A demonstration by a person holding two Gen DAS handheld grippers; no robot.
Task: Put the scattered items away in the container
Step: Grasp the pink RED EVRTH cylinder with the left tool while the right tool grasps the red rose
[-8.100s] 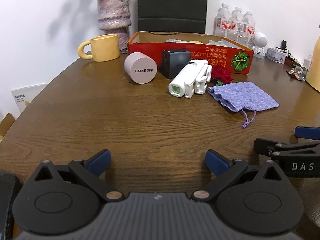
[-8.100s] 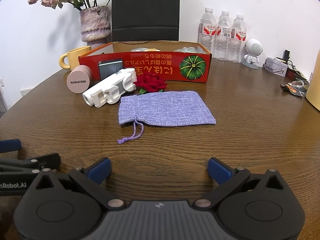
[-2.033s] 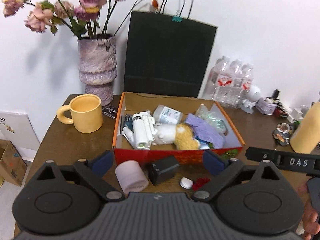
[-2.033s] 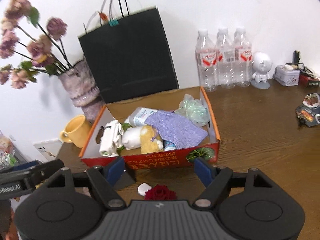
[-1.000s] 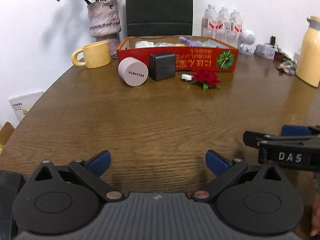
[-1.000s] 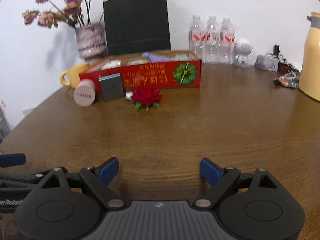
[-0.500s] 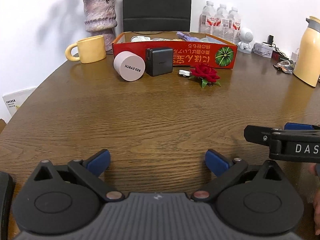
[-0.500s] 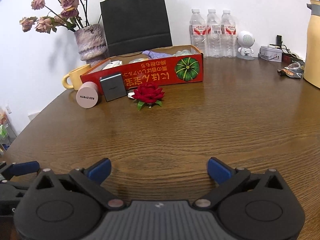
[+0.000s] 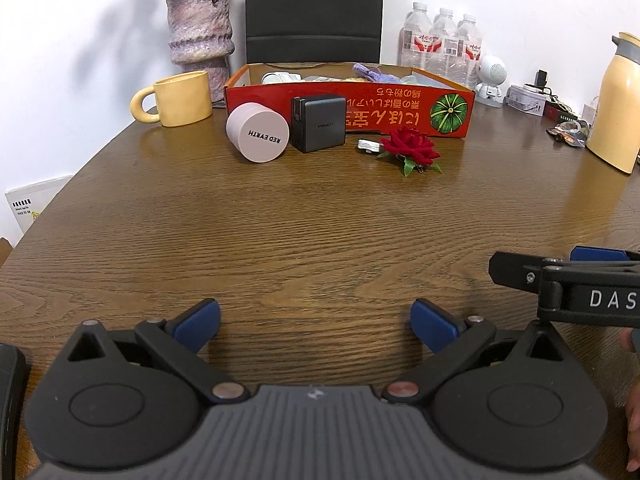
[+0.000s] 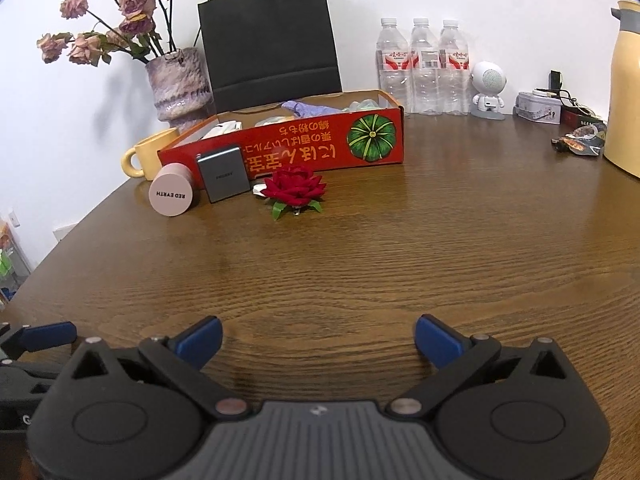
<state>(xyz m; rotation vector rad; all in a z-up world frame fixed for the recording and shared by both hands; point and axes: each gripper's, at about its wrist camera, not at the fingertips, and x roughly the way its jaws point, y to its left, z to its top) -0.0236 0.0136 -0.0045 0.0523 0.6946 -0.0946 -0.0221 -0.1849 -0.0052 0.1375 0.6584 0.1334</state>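
Observation:
A red cardboard box stands at the far side of the table with a purple pouch and other items inside. In front of it lie a pink jar on its side, a dark grey charger, a small white item and a red rose. My left gripper and right gripper are both open and empty, low over the near table, far from the items.
A yellow mug, a vase of dried flowers, a black paper bag, water bottles, a small white robot figure and a yellow thermos stand around the back and right.
Both grippers dropped from above the box back to the near table a second ago. Over the last half second both have edged forward a little. The white device and purple pouch now lie in the box.

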